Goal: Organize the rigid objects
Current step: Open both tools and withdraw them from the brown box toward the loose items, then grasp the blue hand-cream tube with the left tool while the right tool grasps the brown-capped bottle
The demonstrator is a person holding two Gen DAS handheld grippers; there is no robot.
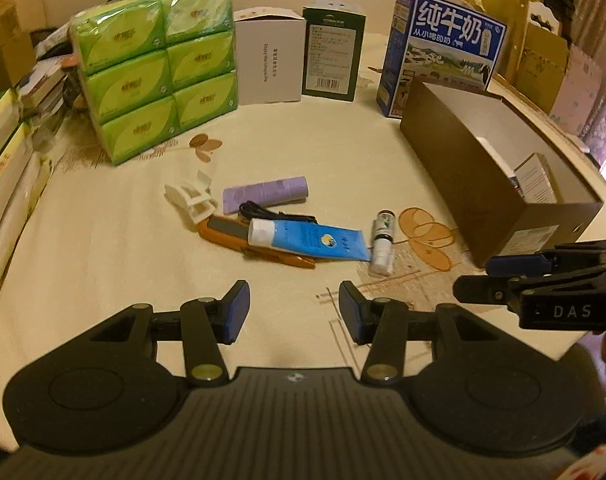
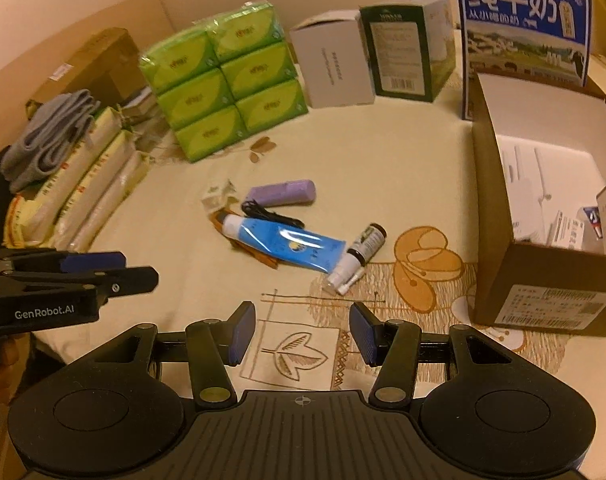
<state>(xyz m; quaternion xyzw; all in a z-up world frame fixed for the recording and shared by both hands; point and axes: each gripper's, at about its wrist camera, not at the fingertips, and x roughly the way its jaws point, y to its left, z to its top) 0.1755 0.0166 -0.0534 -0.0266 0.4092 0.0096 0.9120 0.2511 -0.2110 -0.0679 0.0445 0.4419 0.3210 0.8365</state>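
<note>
Right wrist view: both my jaws stand apart, empty. Tube (image 2: 285, 245), bottle (image 2: 361, 254), purple case (image 2: 283, 193) and cable (image 2: 269, 213) lie mid-frame on bench (image 2: 383, 168); box (image 2: 543, 216), right, holds several items. Partly done.

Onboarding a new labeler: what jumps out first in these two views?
Probably the bright green tissue pack standing at the back left of the table, and the blue milk carton upright behind the open brown box on the right. Mid-table lies a small clutter: a blue tube resting on an orange tool, a purple case behind it. The left gripper and right gripper are open and empty.
</note>
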